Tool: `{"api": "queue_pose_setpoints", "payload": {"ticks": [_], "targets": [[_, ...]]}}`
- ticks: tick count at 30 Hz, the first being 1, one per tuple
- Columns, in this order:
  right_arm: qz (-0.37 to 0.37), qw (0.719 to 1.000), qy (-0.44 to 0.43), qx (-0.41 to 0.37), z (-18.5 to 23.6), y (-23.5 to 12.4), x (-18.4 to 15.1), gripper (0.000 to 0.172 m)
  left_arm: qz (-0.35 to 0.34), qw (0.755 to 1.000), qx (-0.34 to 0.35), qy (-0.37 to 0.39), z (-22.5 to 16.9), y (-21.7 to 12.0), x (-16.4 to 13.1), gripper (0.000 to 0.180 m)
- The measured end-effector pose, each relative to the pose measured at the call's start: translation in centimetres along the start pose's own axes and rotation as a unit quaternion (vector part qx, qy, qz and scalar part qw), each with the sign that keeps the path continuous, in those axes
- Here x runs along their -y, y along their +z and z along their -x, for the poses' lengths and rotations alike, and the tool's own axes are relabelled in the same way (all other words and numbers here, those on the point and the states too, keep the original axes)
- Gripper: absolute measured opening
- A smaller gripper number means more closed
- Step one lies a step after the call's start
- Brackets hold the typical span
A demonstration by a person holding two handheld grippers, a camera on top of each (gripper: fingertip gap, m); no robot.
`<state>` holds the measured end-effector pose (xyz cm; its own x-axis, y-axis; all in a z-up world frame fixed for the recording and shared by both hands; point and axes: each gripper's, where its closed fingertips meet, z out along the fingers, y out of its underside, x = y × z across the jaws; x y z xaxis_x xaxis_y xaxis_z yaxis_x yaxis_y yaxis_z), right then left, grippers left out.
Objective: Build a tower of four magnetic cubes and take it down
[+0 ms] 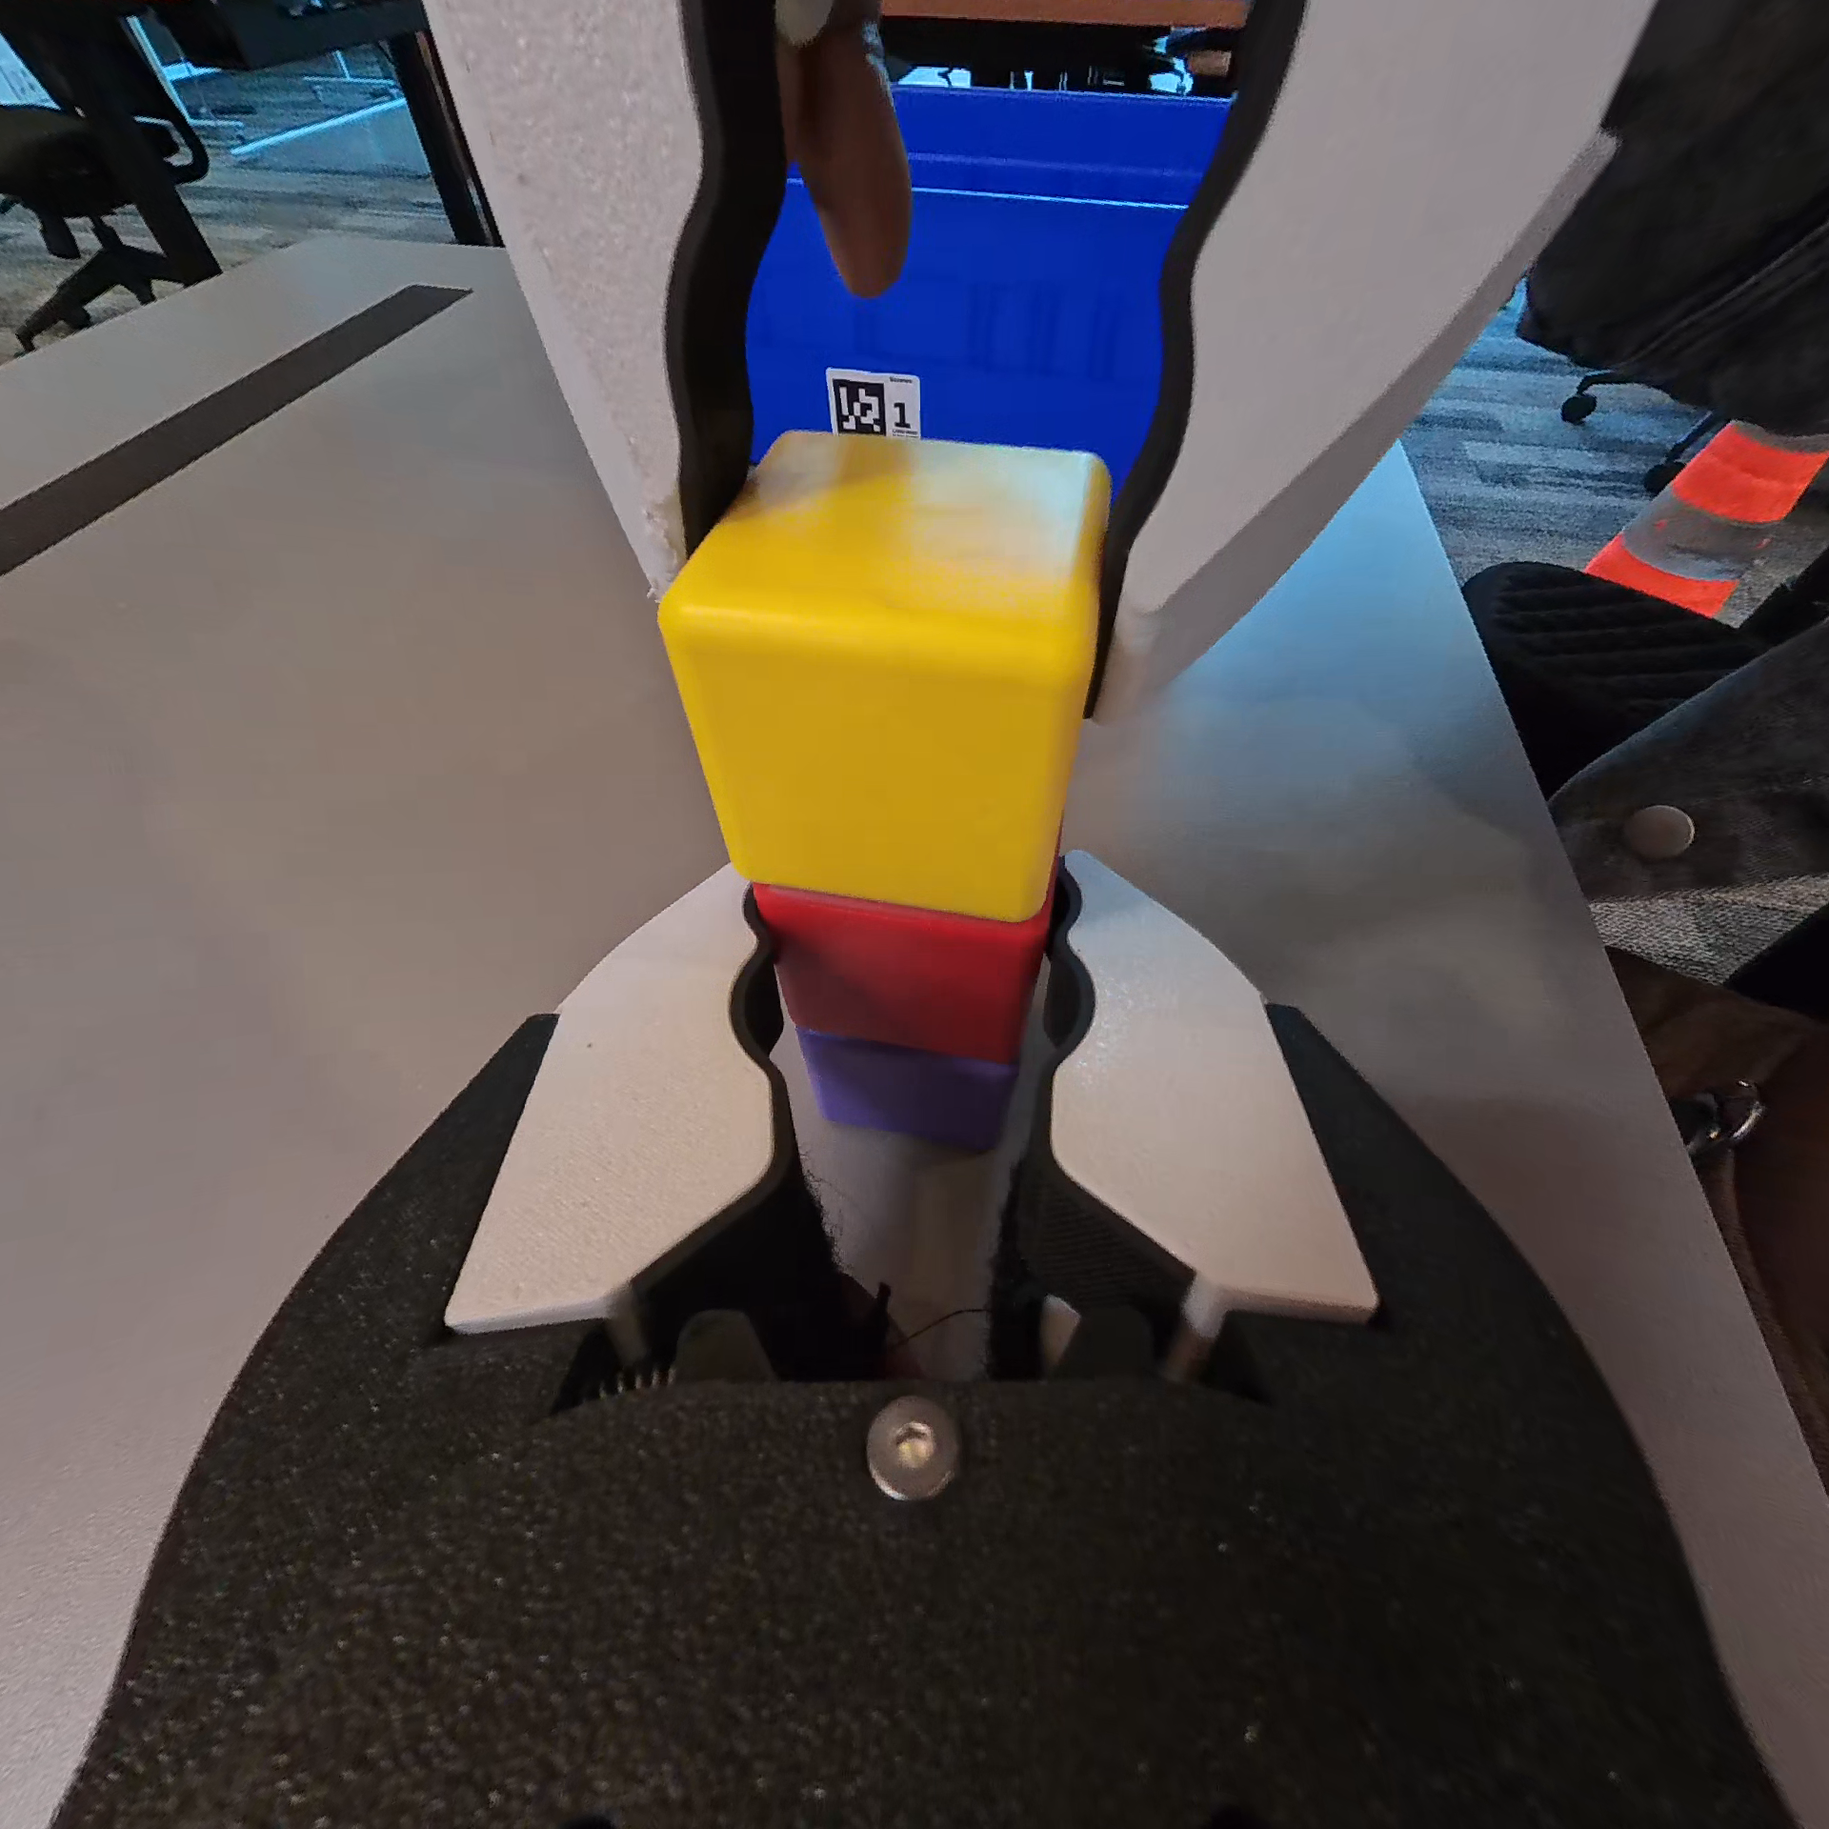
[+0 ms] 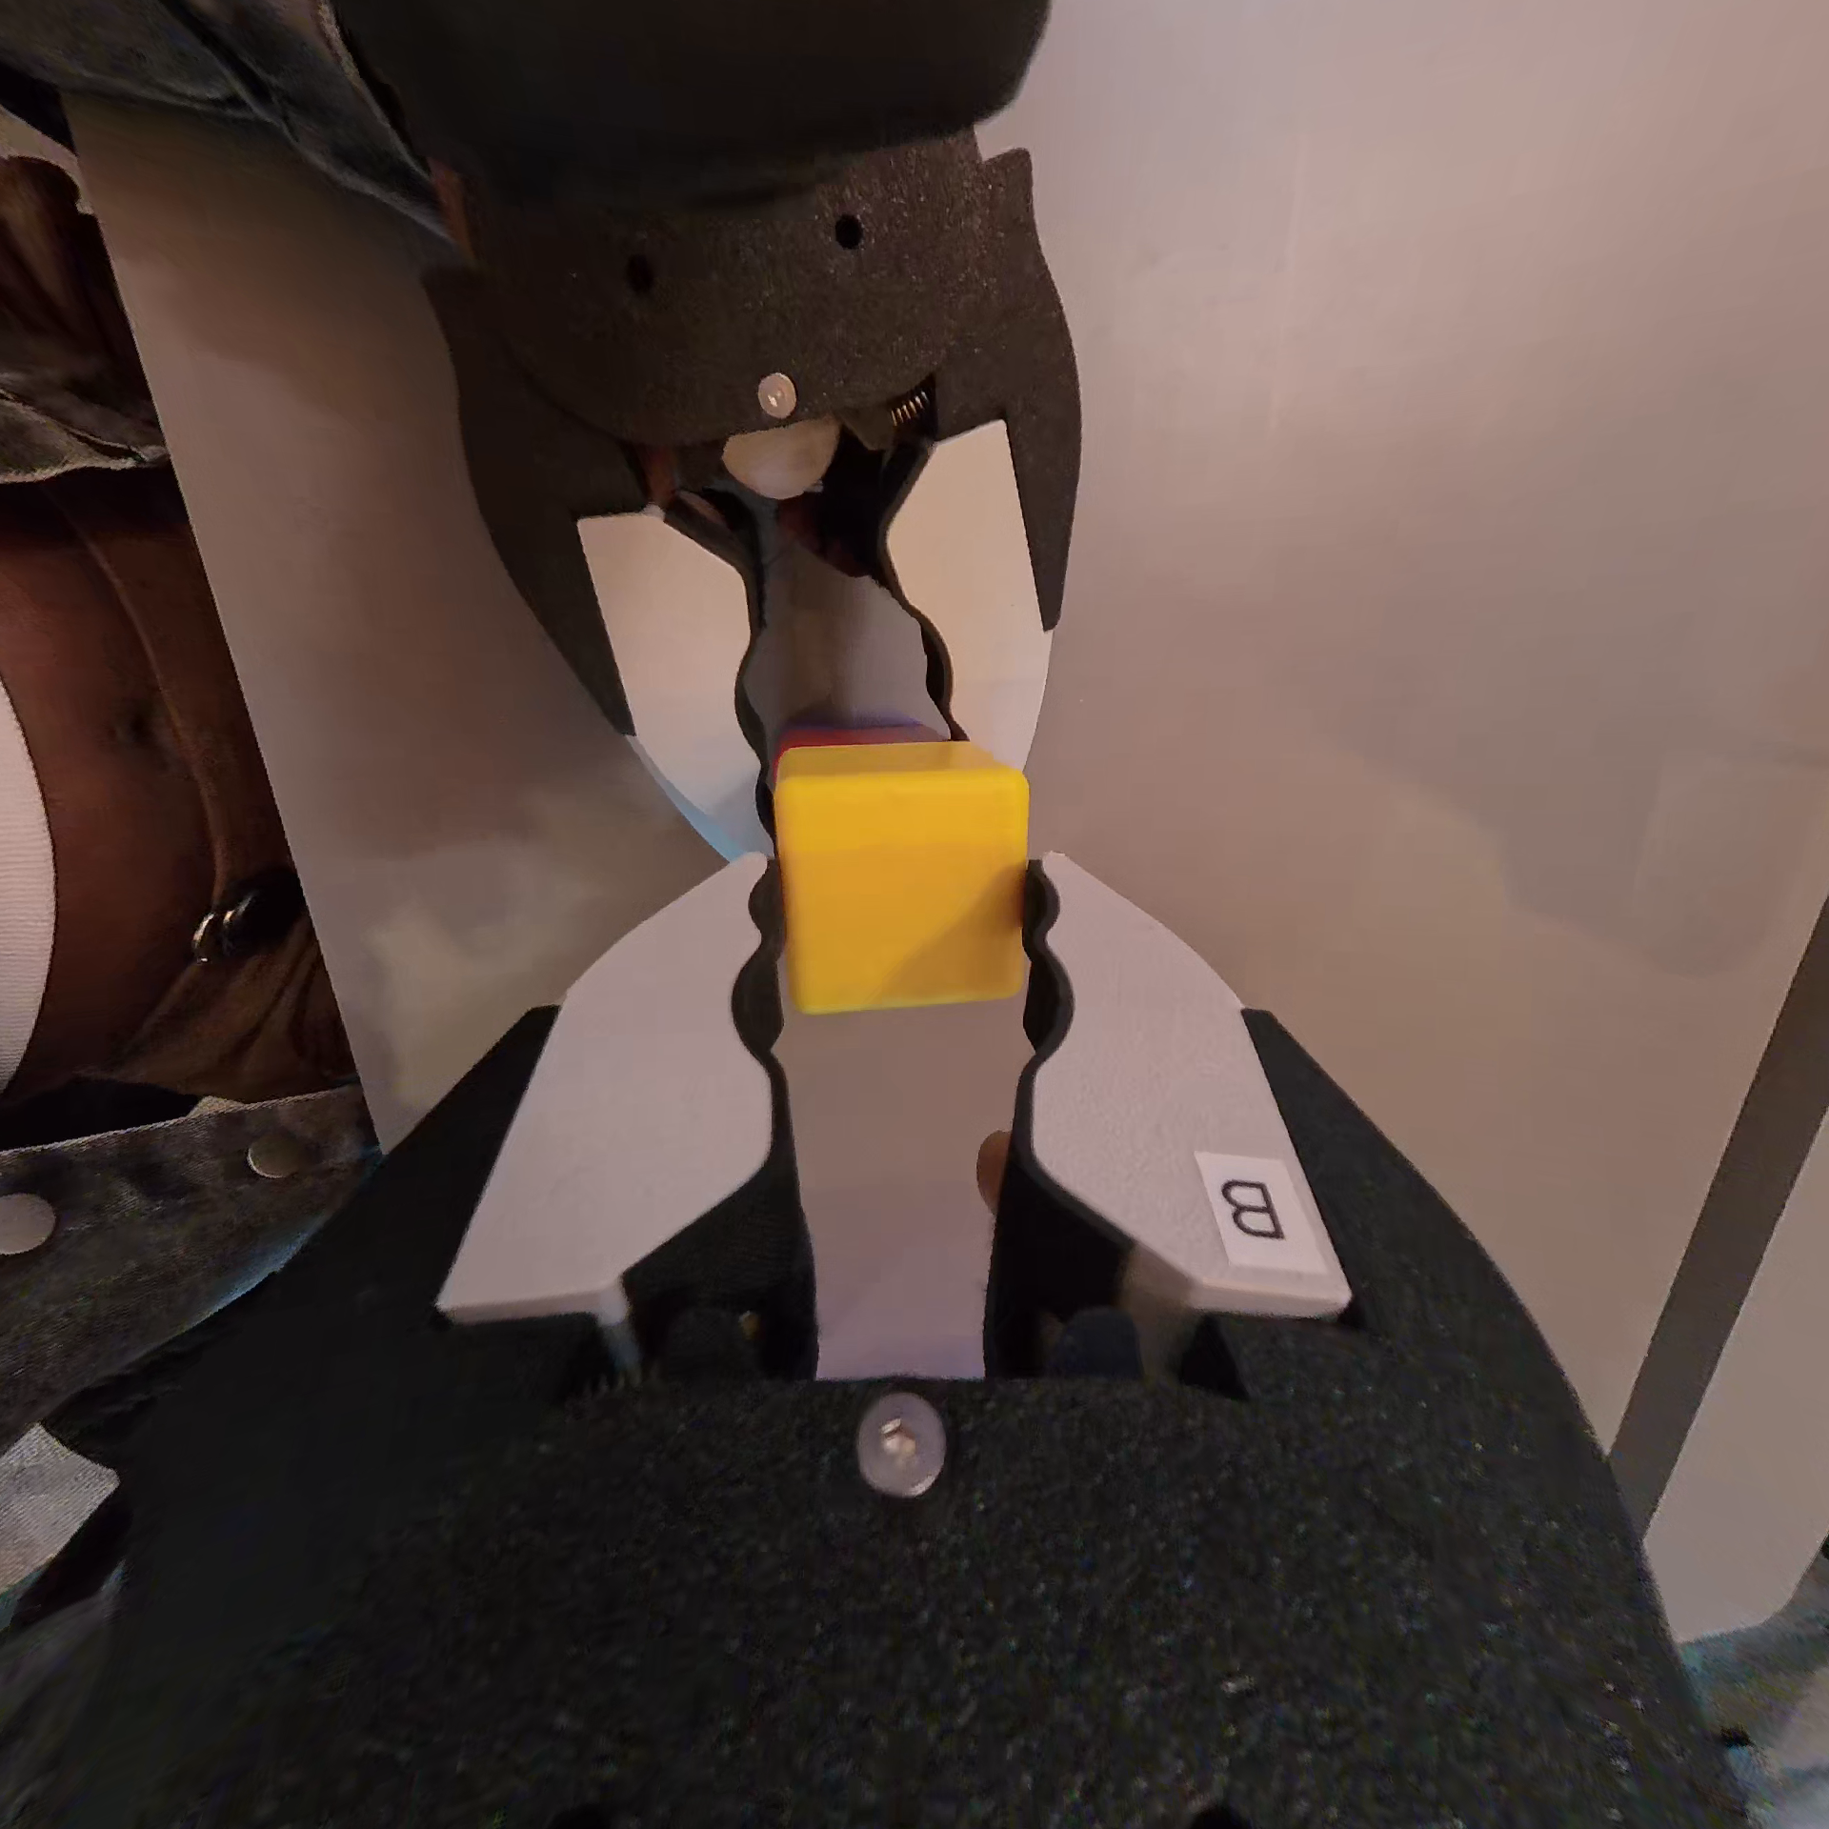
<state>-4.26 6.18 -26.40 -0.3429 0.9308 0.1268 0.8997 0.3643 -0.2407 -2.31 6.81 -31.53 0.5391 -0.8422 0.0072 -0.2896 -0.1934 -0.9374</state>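
Observation:
A stack of cubes shows in the left wrist view: a yellow cube (image 1: pixel 881 732) on a red cube (image 1: pixel 911 975), with a purple cube (image 1: pixel 906 1099) under that. My left gripper (image 1: pixel 909 911) is shut on the red cube, with both pads against its sides. My right gripper (image 1: pixel 901 604) reaches in from the far side and is shut on the yellow cube. In the right wrist view my right gripper (image 2: pixel 901 876) clamps the yellow cube (image 2: pixel 901 891). The left gripper (image 2: pixel 861 752) shows behind it, around the red cube (image 2: pixel 841 737).
The grey table (image 1: pixel 297 792) lies under the stack. A blue bin (image 1: pixel 1039 277) with a small marker tag (image 1: pixel 873 404) stands behind it. An orange cone (image 1: pixel 1722 515) and dark chairs (image 1: pixel 1623 653) are off the table's right edge. A person's finger (image 1: pixel 856 178) shows at the top. There is about 6 cm between the tips of the two grippers.

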Motion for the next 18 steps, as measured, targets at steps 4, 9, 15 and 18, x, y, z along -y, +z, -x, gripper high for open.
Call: {"api": "queue_pose_setpoints", "payload": {"ticks": [4, 9, 15, 18], "targets": [[0.000, 1.000, -0.004, 0.001, 0.1, 0.0, 0.0, 0.051, 0.000, 1.000, -0.001, 0.002, 0.0, 0.0, 0.0, 0.051], [-0.106, 0.994, 0.013, -0.002, -0.2, -0.9, 1.1, 0.073, -0.008, 1.000, -0.007, 0.007, -0.1, -0.4, 0.1, 0.067], [-0.470, 0.880, 0.058, -0.037, -1.0, -6.9, 3.0, 0.098, -0.090, 0.994, 0.066, 0.001, 2.2, -4.3, 2.1, 0.082], [-0.621, 0.780, 0.069, -0.042, -0.8, -10.1, 2.1, 0.117, -0.119, 0.989, 0.091, 0.005, 2.3, -5.9, 3.4, 0.096]]}}
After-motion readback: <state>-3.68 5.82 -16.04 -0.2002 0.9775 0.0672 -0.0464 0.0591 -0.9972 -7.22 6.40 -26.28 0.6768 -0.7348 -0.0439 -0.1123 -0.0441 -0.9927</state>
